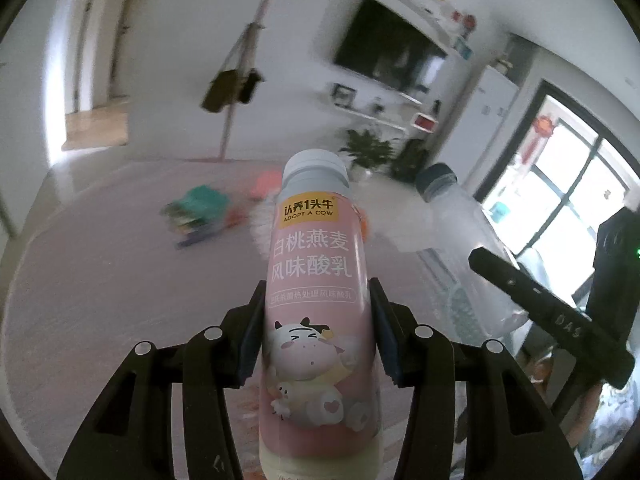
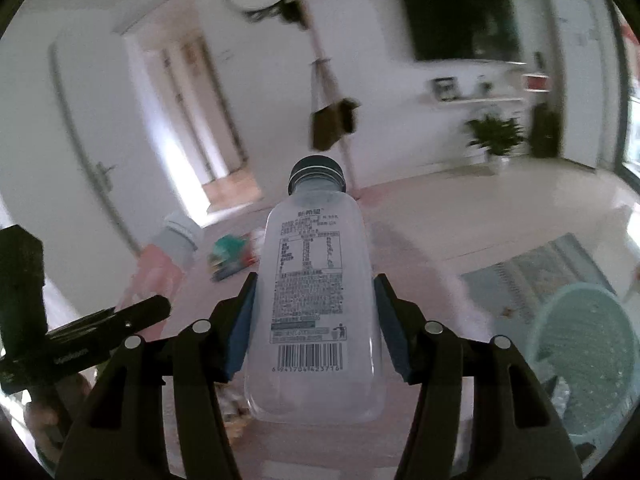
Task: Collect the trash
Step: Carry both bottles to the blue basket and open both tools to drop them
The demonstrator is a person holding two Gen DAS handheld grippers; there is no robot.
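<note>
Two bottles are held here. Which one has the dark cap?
The clear bottle in the right gripper, printed with a barcode and nutrition table. The pink yogurt bottle in the left gripper has a pale cap.

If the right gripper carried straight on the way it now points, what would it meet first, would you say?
Nothing close: the right gripper, clamped on the clear plastic bottle with a dark cap, points over open pinkish floor towards the pale wooden coat stand. Depth is unclear, so that is a guess.
</note>
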